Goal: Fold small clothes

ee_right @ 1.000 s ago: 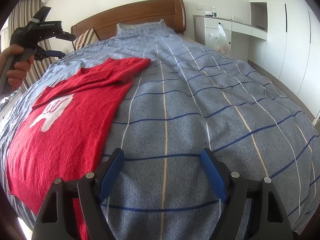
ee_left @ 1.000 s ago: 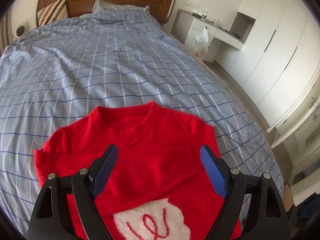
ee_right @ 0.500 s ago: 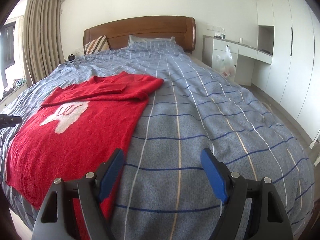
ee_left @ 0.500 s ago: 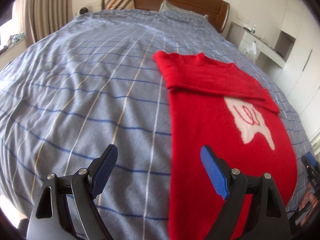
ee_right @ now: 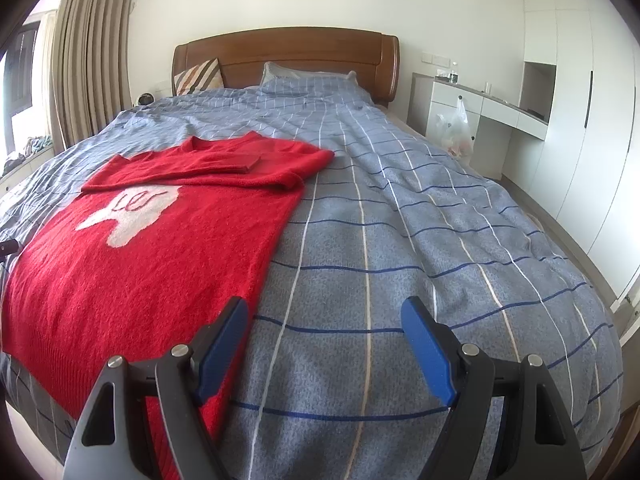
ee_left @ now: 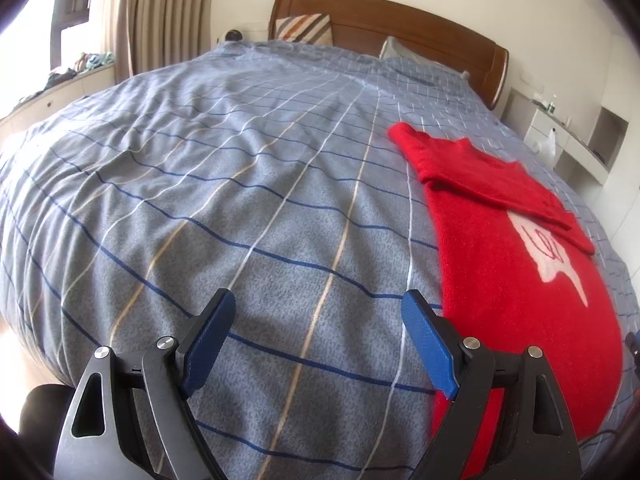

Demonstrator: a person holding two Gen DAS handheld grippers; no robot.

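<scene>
A red knit sweater [ee_right: 160, 240] with a white motif lies flat on the blue checked bedspread [ee_right: 400, 220], both sleeves folded across its chest. In the left wrist view the sweater [ee_left: 500, 248] runs along the right side. My left gripper [ee_left: 318, 320] is open over bare bedspread [ee_left: 200, 200], just left of the sweater's hem corner, nothing between its blue pads. My right gripper [ee_right: 324, 330] is open too, hovering over the bedspread beside the sweater's right hem edge, its left pad [ee_right: 224, 344] over red fabric.
A wooden headboard [ee_right: 288, 52] with a striped cushion [ee_right: 200, 76] and a pillow stands at the far end. White desk and wardrobes [ee_right: 568, 100] line the right wall, a plastic bag [ee_right: 454, 128] hangs there. Curtains [ee_left: 160, 12] and a window ledge are on the left.
The left gripper swung from above the sweater's chest to the bed's near edge, left of the hem, and dropped lower. The right gripper's view levelled a little; both stayed open.
</scene>
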